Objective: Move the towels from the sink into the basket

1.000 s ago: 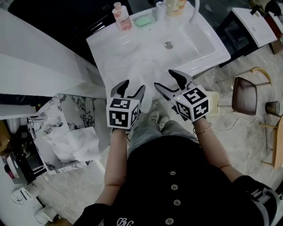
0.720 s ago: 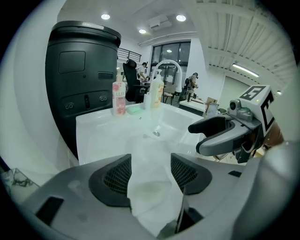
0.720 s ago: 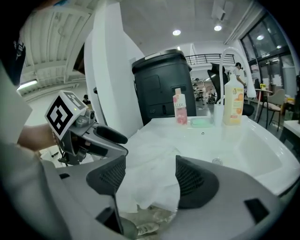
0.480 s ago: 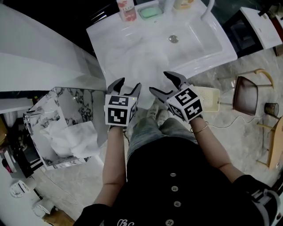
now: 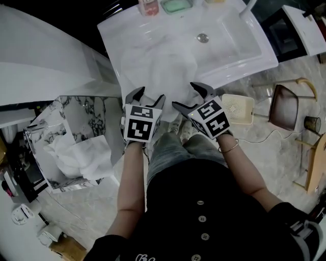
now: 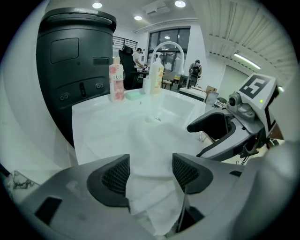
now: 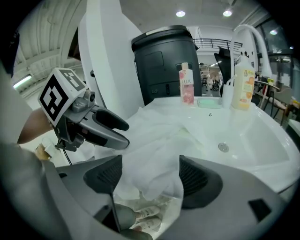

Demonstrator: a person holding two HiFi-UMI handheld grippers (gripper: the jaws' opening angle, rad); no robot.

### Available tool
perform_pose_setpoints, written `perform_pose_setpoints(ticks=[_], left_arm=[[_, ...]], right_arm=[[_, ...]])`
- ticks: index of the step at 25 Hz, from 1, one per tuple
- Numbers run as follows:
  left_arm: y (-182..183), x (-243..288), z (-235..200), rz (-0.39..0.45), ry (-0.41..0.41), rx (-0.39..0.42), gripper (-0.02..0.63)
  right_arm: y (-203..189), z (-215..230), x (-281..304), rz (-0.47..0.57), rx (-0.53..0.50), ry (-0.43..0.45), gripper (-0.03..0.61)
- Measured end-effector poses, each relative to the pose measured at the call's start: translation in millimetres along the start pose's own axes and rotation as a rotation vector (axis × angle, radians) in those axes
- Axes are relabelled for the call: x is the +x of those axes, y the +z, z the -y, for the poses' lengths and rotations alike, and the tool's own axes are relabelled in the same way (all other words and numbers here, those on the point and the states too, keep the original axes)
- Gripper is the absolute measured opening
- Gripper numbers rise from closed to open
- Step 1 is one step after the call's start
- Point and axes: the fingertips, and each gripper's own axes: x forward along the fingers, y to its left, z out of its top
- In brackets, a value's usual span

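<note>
A white towel [image 5: 163,66] lies in the white sink [image 5: 244,61] and hangs over its front rim. My left gripper [image 5: 148,97] stands at that rim. Its jaws have just been opening, and the towel's hanging edge [image 6: 150,140] lies loose between its pads [image 6: 115,176]. My right gripper [image 5: 187,96] is beside it, open too, with towel folds [image 7: 159,140] between its wide-apart jaws. Each gripper shows in the other's view: the right gripper [image 6: 206,138] and the left gripper [image 7: 112,131]. A marble-patterned basket [image 5: 69,109] on the floor at left holds another white towel [image 5: 76,158].
A pink bottle [image 6: 117,82], a green soap dish [image 5: 177,5], a yellowish bottle [image 7: 243,84] and the tap [image 6: 166,47] line the sink's back. A black bin [image 7: 168,65] stands behind. A cream box [image 5: 237,108] and a brown stool [image 5: 285,107] are on the floor at right.
Both grippers have sunk from above the towel in the sink toward the sink's front rim, where its edge hangs. Their jaws stay apart.
</note>
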Motion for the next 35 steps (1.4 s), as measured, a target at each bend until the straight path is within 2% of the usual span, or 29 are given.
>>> perform_pose_setpoints(ticks=[8, 13, 15, 23, 27, 35], left_arm=[[-4.4, 6.9, -0.8, -0.025, 0.01, 0.004, 0.259], [-5.3, 8.7, 0.6, -0.036, -0.004, 0.017, 0.223], [-5.6, 9.2, 0.8, -0.041, -0.011, 0.026, 0.205], [-4.0, 10.8, 5.3, -0.047, -0.057, 0.073, 0.085], [-1.7, 9.7, 7.0, -0.033, -0.094, 0.068, 0.063], [17.2, 3.5, 11.9, 0.038, -0.153, 0.075, 0.051]], right_arm=[[-13.2, -5.4, 12.9, -0.072, 0.006, 0.021, 0.357], [-13.0, -3.2, 15.9, -0.088, 0.024, 0.008, 0.352], [-12.6, -4.1, 16.3, -0.093, 0.04, 0.011, 0.322], [-9.2, -18.0, 19.3, -0.093, 0.095, 0.08, 0.116], [-8.4, -16.9, 17.0, -0.08, 0.123, 0.092, 0.084], [3.4, -8.9, 3.8, -0.01, 0.133, 0.034, 0.072]])
